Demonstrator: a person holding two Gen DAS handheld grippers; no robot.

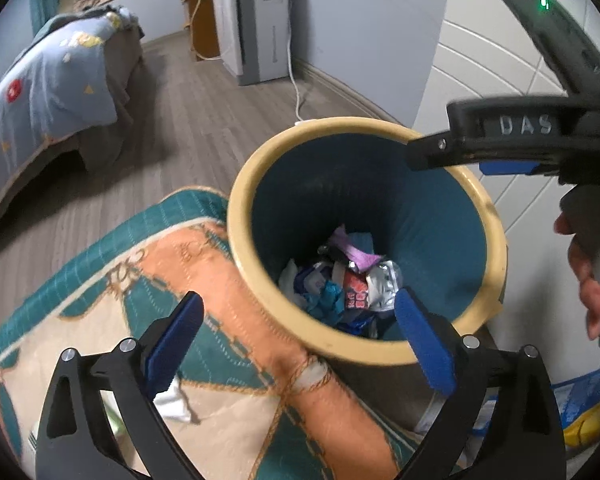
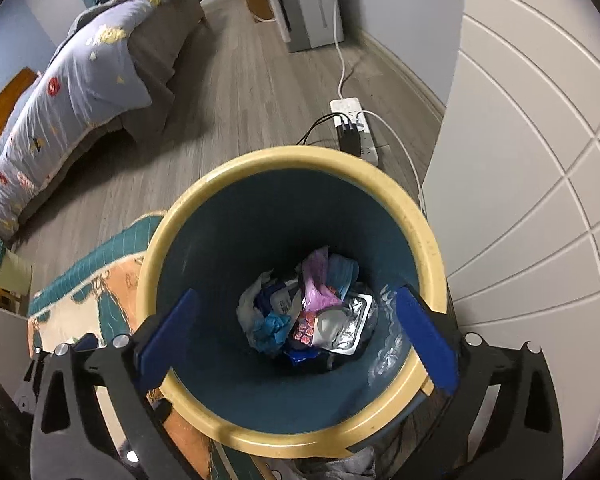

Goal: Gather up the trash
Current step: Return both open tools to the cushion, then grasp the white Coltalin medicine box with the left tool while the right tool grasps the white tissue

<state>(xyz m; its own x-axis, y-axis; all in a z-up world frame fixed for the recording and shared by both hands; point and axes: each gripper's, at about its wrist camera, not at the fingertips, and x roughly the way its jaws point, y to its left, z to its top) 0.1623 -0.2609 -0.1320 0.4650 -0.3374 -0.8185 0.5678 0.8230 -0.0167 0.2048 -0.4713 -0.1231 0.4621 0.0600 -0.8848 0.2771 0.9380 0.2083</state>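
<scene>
A round bin with a cream rim (image 1: 244,184) (image 2: 432,240) and teal inside stands on the floor. Several crumpled wrappers and foil pieces (image 1: 340,284) (image 2: 316,316) lie at its bottom. My left gripper (image 1: 300,336) is open and empty, held above the bin's near rim and the patterned cloth. My right gripper (image 2: 298,328) is open and empty, directly over the bin's mouth. The right gripper's black body also shows in the left wrist view (image 1: 500,140), over the bin's far right rim.
A teal, orange and cream patterned cloth (image 1: 204,292) lies left of the bin. A bed with a blue quilt (image 1: 48,80) stands at the far left. A white power strip with cables (image 2: 354,128) lies behind the bin. A white panelled wall (image 2: 540,160) is on the right.
</scene>
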